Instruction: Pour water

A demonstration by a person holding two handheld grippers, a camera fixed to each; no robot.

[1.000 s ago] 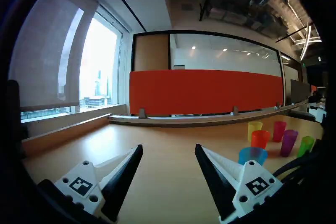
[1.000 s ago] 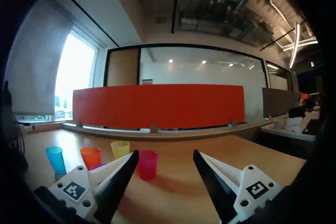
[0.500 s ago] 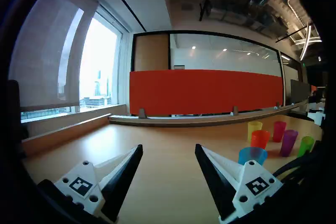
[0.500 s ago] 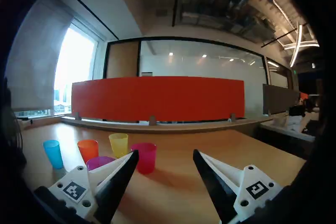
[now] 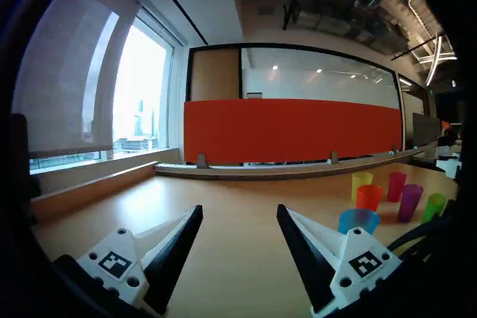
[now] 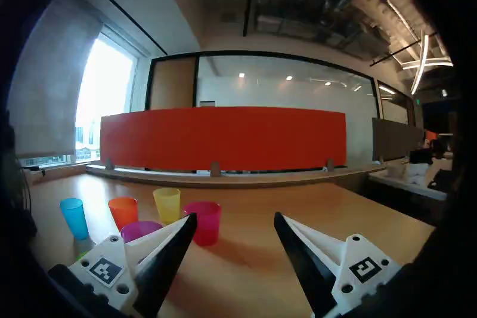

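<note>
Several coloured plastic cups stand upright on the wooden table. In the left gripper view they sit at the right: blue cup point(image 5: 358, 221) nearest, orange cup point(image 5: 369, 197), yellow cup point(image 5: 361, 183), pink cup point(image 5: 396, 186), purple cup point(image 5: 410, 201), green cup point(image 5: 434, 206). My left gripper point(image 5: 238, 216) is open above bare table, left of the cups. In the right gripper view the blue cup point(image 6: 74, 218), orange cup point(image 6: 123, 212), yellow cup point(image 6: 167, 204), pink cup point(image 6: 203, 222) and purple cup point(image 6: 139, 231) stand at the lower left. My right gripper point(image 6: 234, 222) is open, its left finger in front of the purple cup.
The wooden table point(image 5: 238, 198) runs back to a red divider panel point(image 5: 292, 130) along its far edge. A window point(image 5: 137, 103) and a low wooden ledge point(image 5: 89, 190) lie to the left. Another desk with white things point(image 6: 411, 184) is at the far right.
The right gripper has tilted or risen a little, so the cups sit slightly lower and more of the purple cup shows. The left gripper has not moved.
</note>
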